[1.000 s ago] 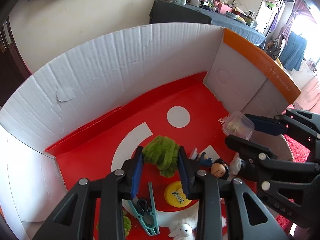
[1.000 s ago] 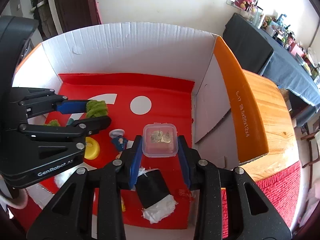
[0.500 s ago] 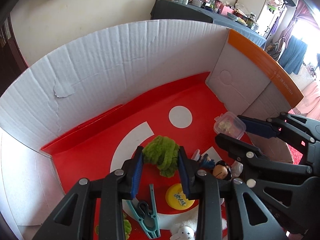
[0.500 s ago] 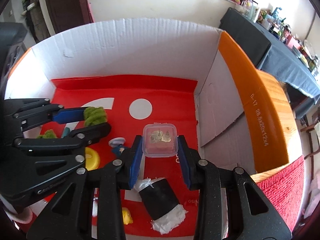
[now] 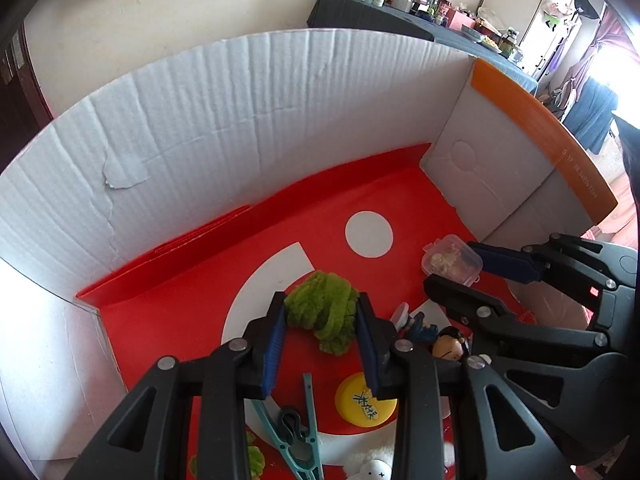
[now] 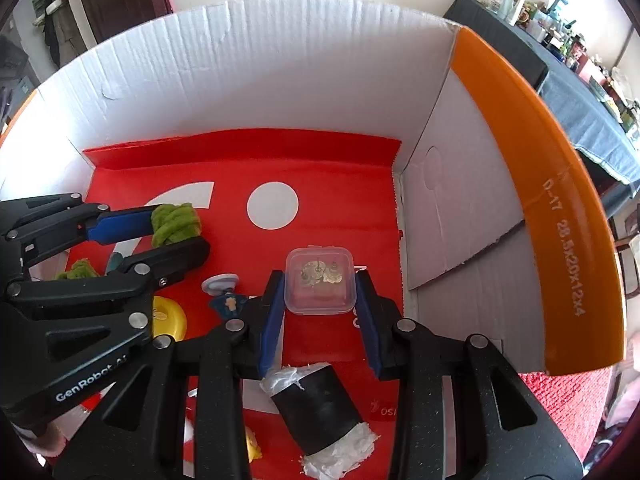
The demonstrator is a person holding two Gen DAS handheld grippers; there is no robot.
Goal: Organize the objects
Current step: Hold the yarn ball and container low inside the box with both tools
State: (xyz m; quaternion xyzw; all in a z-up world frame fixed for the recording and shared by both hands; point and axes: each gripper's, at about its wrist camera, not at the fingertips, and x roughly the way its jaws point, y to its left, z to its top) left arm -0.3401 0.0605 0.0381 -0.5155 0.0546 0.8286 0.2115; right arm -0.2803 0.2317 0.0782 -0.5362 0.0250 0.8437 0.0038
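Green chenille bundle, soft and light, sits mid-frame squeezed between the left gripper jaws, narrowly parted; pinch its bulk. Right gripper jaws clamp the small clear plastic box by its stiff, slippery sides, centre frame over the carton's red floor.

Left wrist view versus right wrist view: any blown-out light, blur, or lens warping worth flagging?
Left wrist view: window glare blows out the upper right corner, and the white corrugated cardboard box wall bows strongly. Right wrist view: evenly lit and sharp, the orange box flap curves, corners vignette black.
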